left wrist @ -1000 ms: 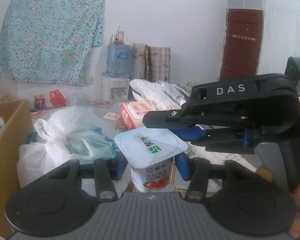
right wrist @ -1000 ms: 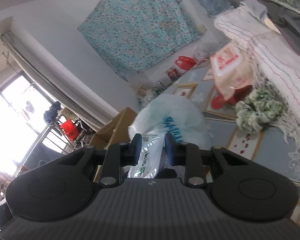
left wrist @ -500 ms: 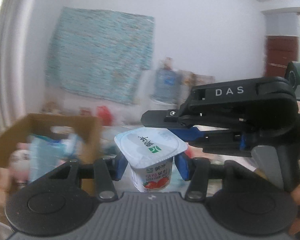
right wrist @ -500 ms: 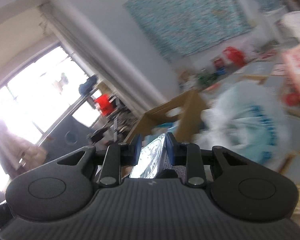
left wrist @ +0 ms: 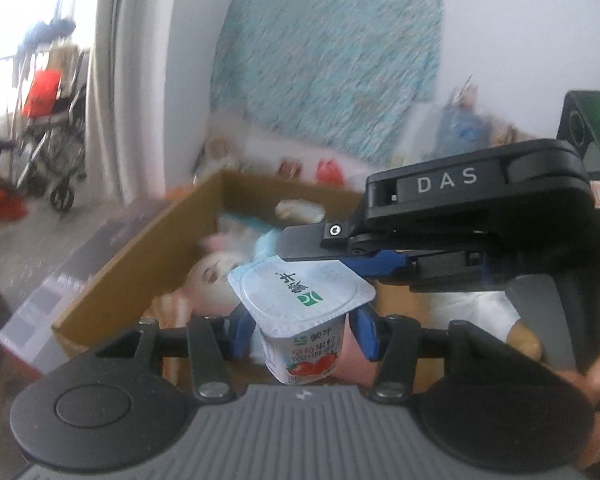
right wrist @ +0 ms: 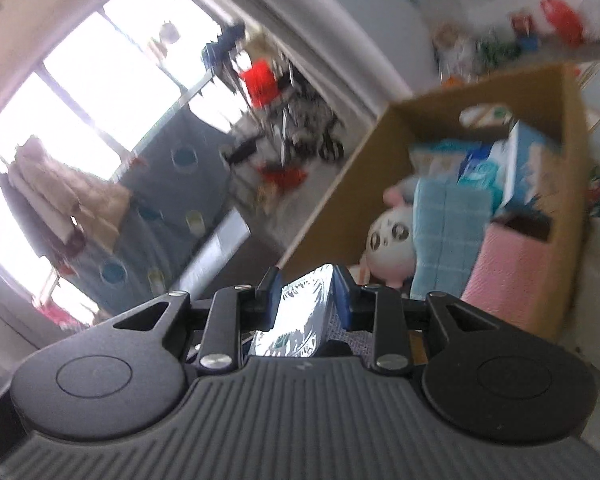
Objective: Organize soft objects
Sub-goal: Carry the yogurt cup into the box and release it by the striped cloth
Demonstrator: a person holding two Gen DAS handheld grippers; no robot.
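Change: both my views have swung onto cardboard box (left wrist: 140,256), so drop-off looks close | left gripper (left wrist: 302,332) clamped on yogurt cup (left wrist: 300,312), held near box's near edge | right gripper (right wrist: 306,296) pinching the cup's foil rim | far: plush toy (right wrist: 392,248) in box.

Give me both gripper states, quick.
Left gripper: closed on the yogurt cup.
Right gripper: closed on the foil lid of that cup.
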